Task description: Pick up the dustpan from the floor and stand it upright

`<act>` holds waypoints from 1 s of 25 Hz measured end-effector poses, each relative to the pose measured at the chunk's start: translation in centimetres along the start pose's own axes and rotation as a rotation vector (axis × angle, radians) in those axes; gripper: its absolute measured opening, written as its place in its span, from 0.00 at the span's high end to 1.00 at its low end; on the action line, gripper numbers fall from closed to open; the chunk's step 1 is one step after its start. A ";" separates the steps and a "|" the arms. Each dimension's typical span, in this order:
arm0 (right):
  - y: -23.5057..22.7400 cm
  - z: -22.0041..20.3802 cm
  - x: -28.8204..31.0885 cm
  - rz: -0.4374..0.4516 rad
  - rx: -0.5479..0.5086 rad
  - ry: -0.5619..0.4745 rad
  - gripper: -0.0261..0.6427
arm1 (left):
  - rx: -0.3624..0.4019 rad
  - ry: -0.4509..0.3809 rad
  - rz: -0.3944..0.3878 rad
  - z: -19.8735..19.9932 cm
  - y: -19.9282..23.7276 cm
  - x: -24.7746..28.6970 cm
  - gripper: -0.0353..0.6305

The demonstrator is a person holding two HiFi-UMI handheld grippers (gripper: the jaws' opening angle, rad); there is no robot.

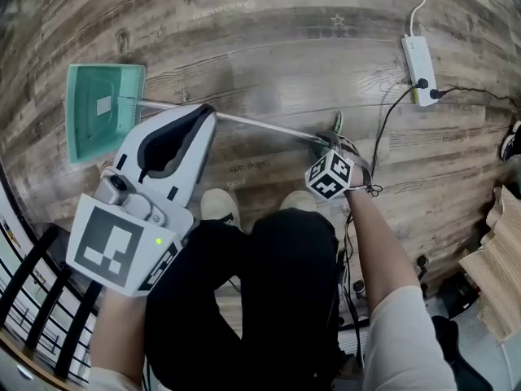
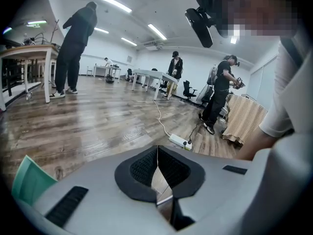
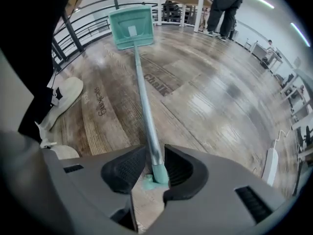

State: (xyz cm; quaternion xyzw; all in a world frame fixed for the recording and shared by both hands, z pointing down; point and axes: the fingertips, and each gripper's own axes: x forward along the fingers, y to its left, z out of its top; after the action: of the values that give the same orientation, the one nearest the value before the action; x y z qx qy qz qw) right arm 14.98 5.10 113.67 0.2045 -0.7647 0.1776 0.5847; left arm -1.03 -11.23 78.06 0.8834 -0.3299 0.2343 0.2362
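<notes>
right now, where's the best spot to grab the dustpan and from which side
Probably the thin round handle next to its teal end cap, from straight above. The dustpan lies flat on the floor, leaving the handle bare on both sides, and the right gripper's open jaws straddle it there.

My dustpan [image 1: 102, 108] is mint green with a white label, and its silver pole ends in a mint grip. The floor [image 1: 269, 47] is grey-brown wood grain. My left tongs [image 2: 157, 170] and right tongs [image 3: 155, 168] are pale grey with black pads. The power strip [image 1: 419, 70] is white.
</notes>
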 end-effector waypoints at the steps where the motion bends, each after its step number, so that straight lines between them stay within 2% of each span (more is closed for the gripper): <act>1: 0.2 -0.1 0.6 0.007 -0.029 0.017 0.77 | -0.003 -0.002 0.001 -0.1 0.2 0.1 0.91; 6: 0.8 -1.1 2.7 0.035 -0.081 0.127 0.77 | -0.030 -0.014 0.012 -0.4 1.0 0.1 0.91; 8: 0.9 -1.2 2.8 0.061 -0.090 0.154 0.81 | -0.029 -0.015 0.010 -0.4 1.1 0.0 0.91; 13: 1.0 0.0 0.6 0.091 -0.164 0.142 0.83 | -0.054 -0.025 0.018 0.3 1.2 -0.9 0.91; 19: 2.2 2.1 -9.0 0.136 -0.160 0.170 0.83 | -0.113 0.010 -0.007 3.1 -1.9 -5.7 0.91; 25: 2.2 1.3 -20.8 0.158 -0.136 0.371 0.83 | -0.172 0.043 -0.009 8.4 -5.4 -13.7 0.91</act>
State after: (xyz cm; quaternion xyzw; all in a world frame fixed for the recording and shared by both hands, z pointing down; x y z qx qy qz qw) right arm 17.64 8.47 93.11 0.0679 -0.6680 0.2052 0.7121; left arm -4.30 -5.93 62.28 0.8562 -0.3396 0.2229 0.3193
